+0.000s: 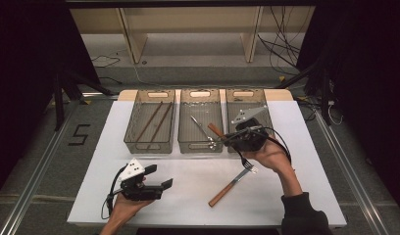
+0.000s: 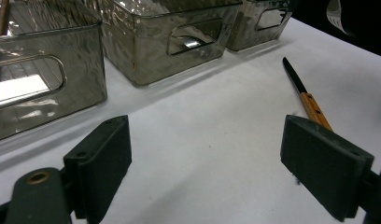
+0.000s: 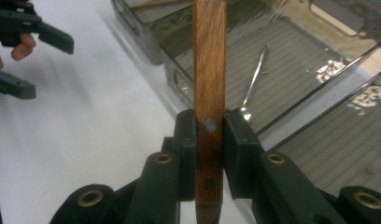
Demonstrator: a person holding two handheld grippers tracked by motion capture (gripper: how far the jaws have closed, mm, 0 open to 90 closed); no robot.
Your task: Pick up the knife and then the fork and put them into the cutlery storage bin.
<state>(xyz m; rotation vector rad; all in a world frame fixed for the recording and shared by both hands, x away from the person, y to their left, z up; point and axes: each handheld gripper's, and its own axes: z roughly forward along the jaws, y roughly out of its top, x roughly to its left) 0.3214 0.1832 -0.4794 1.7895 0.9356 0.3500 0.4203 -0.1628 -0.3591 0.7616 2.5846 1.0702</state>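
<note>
A white tabletop (image 1: 198, 191) filled the middle of the high view, with grey floor around it, a pale wooden shelf frame (image 1: 188, 29) at the top and loose cables at upper right. A black "5" (image 1: 79, 134) was marked on the floor at left. Three clear bins (image 1: 200, 120) stood in a row across the upper part of the tabletop.

The right hand-held gripper (image 3: 209, 154) was clamped on a wooden-handled utensil (image 3: 209, 70), its jaws pressed against the handle's sides, held at the near edge of the bins right of centre. The left hand-held gripper (image 1: 156, 178), at lower left, stood wide apart and held nothing.

A wooden-handled fork (image 1: 232, 183) lay on the tabletop at lower right of centre.
</note>
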